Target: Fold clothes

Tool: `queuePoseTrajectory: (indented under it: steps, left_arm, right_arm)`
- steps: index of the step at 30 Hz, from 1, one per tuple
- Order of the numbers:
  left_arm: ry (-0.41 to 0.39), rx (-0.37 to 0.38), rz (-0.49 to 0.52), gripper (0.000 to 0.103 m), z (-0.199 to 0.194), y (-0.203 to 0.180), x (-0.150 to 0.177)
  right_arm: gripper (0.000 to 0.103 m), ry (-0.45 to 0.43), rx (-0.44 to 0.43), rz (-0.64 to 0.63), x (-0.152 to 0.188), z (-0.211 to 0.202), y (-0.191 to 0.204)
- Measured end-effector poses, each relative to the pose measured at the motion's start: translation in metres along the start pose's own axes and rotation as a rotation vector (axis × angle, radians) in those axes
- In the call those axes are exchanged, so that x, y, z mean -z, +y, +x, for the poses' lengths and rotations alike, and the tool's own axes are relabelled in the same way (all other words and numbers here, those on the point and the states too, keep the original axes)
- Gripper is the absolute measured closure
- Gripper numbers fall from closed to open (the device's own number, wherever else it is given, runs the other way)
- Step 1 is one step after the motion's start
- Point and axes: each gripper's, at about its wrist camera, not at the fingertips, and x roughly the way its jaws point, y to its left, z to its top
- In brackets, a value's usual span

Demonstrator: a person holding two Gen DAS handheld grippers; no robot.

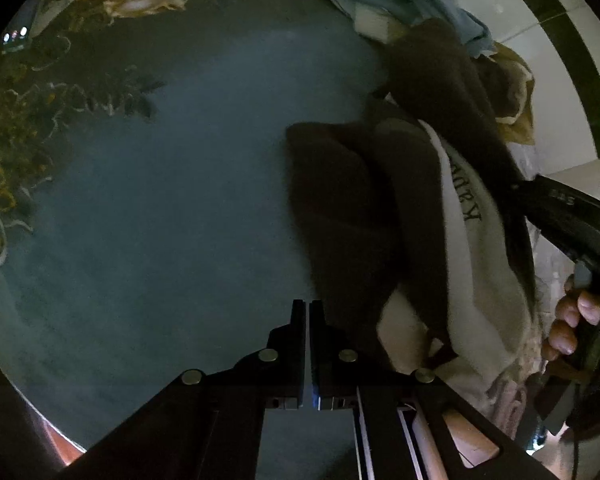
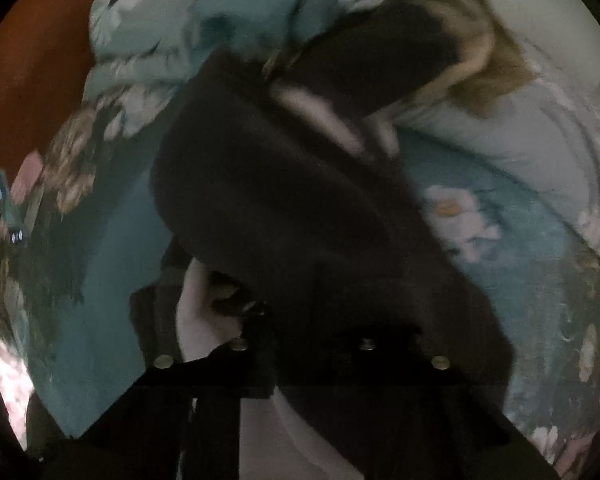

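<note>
Dark brown and cream fleece is being folded on a teal floral bedsheet.

The dark brown and cream fleece garment (image 1: 412, 216) is seen at three o'clock in the left wrist view, lying on the teal floral bedsheet (image 1: 172, 208). The left hand-held gripper (image 1: 308, 308) is held closed on nothing, at six o'clock, just beside the garment's edge. The right hand-held gripper (image 2: 304, 344) is buried under dark cloth; whether it is clamped cannot be told. For a clean fold, the lifted layer should be carried flat and edges aligned before release. No containers are seen.
</note>
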Motion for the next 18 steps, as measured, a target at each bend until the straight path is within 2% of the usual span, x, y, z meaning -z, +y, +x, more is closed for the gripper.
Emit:
queuePoseTrajectory:
  steps: [3,5,7,12,18]
  left_arm:
    - [0.033,0.031,0.002,0.093,0.003,-0.004,0.0]
    - [0.055,0.047,0.007,0.065,0.006,-0.007,0.002]
    - [0.07,0.047,0.019,0.057,0.01,-0.012,0.004]
    - [0.123,0.052,0.025,0.047,0.019,-0.017,0.006]
    - [0.16,0.081,-0.024,0.045,0.023,-0.018,-0.002]
  right_arm:
    - [0.087,-0.077,0.045,0.057,0.0,-0.027,-0.025]
    - [0.087,-0.13,0.079,0.096,0.0,-0.046,-0.042]
    - [0.087,-0.184,0.101,0.165,0.006,-0.068,-0.068]
    - [0.088,-0.299,0.123,0.375,0.049,-0.122,-0.144]
    - [0.088,-0.352,0.136,0.623,0.139,-0.158,-0.201]
